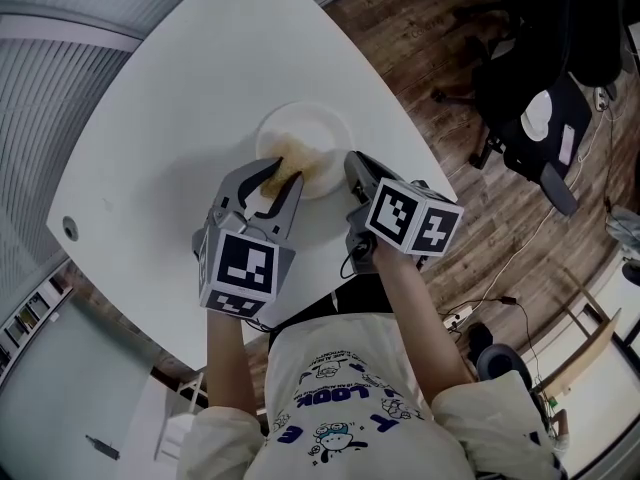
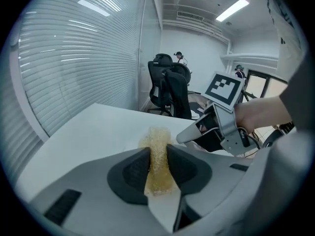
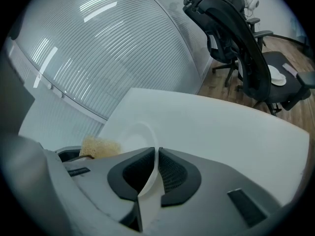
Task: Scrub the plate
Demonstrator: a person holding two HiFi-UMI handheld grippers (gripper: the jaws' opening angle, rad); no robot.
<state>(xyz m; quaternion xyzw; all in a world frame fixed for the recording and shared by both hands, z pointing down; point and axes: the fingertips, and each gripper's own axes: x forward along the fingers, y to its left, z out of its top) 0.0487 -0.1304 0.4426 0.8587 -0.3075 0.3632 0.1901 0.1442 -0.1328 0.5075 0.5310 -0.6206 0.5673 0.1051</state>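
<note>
A white plate [image 1: 300, 126] lies on the round white table [image 1: 180, 118], a little in front of me. My left gripper [image 1: 278, 176] is shut on a yellowish sponge [image 1: 300, 158], which is over the plate's near side. In the left gripper view the sponge [image 2: 156, 137] is squeezed between the two dark pads [image 2: 134, 170]. My right gripper [image 1: 353, 165] holds the plate's right edge. In the right gripper view the thin white rim [image 3: 153, 167] runs between the shut jaws, and the sponge [image 3: 99, 146] shows at the plate's [image 3: 132, 134] left side.
Black office chairs [image 1: 540, 118] stand on the wooden floor to the right of the table. A cable hole [image 1: 68, 228] sits near the table's left edge. Slatted blinds [image 3: 113, 48] line the wall beyond the table.
</note>
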